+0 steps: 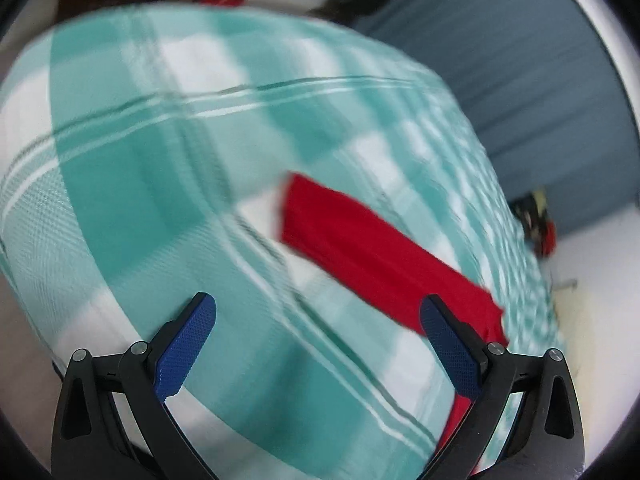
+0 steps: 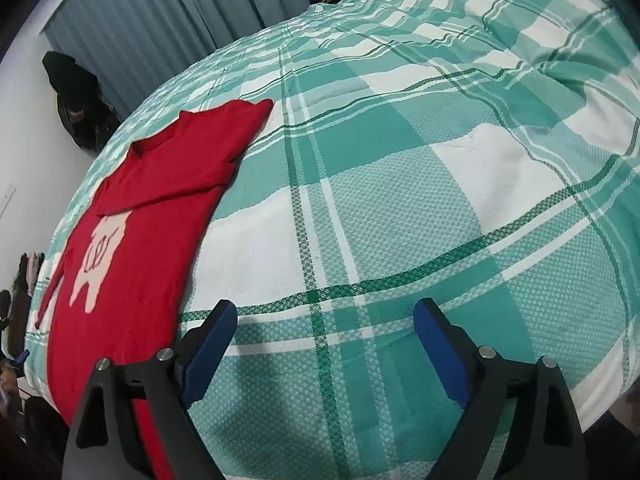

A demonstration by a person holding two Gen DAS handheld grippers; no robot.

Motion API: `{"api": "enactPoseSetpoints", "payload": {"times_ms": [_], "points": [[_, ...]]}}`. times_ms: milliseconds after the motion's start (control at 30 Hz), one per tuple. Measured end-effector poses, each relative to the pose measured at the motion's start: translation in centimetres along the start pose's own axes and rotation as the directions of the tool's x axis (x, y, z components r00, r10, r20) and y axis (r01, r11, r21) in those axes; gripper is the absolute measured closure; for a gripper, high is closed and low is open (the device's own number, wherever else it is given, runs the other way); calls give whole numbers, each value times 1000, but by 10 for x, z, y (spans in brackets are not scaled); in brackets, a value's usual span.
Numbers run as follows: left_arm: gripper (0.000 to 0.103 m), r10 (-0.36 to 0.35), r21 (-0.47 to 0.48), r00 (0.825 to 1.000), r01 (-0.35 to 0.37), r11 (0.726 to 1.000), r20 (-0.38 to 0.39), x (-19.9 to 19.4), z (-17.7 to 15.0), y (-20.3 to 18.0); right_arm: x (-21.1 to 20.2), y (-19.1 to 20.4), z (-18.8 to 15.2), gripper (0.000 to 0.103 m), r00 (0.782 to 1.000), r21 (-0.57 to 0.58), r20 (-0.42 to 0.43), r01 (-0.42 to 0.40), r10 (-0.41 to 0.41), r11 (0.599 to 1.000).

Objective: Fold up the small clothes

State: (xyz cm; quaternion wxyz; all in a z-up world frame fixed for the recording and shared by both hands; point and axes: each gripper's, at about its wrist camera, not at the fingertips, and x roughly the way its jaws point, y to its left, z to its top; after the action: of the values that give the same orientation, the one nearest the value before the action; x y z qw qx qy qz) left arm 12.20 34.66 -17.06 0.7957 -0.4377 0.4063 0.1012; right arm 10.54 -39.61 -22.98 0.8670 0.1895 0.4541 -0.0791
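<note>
Left wrist view: blurred. Left gripper (image 1: 318, 318) spread wide, nothing between its blue pads, poised above the green-checked bedspread (image 1: 132, 184). Red sweater (image 1: 360, 252) lying flat as a long strip, up and to the right of the jaws, its near end just beside the right-hand pad. Blue curtain (image 1: 520, 72) beyond the sweater.

Right wrist view: sharp. Right gripper (image 2: 324, 320) likewise wide open and empty, over bare bedspread just right of the sweater (image 2: 132, 248). Sweater partly folded: one sleeve laid across the chest above the pale motif (image 2: 100, 256), the other sleeve trailing off the far side.

Judged next: folding in the remaining side. Best done by pinching only the top layer at shoulder and hem, lifting both ends together, laying the edge parallel to the fold already made, then smoothing flat. Risk: catching bedspread with the knit.
</note>
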Motion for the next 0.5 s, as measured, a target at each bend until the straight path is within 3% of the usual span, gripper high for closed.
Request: {"api": "enactPoseSetpoints", "payload": {"times_ms": [167,300,433,500], "points": [[5,-77,-47,997,78,996,13,21,26,9,4,7,-2,8,1000,-32,-2,31,-31,999],[23,-61,-20,997,60,998,-42,51,40,0,8,12,-2,3,999,-51,-5,51,-51,997],[27,-73,15,994,74,997,-80,74,48,-7,11,16,-4,0,998,-68,0,69,-69,995],[41,-89,11,992,90,996,-94,81,52,-10,12,16,-4,0,997,-71,0,72,-72,995]]}}
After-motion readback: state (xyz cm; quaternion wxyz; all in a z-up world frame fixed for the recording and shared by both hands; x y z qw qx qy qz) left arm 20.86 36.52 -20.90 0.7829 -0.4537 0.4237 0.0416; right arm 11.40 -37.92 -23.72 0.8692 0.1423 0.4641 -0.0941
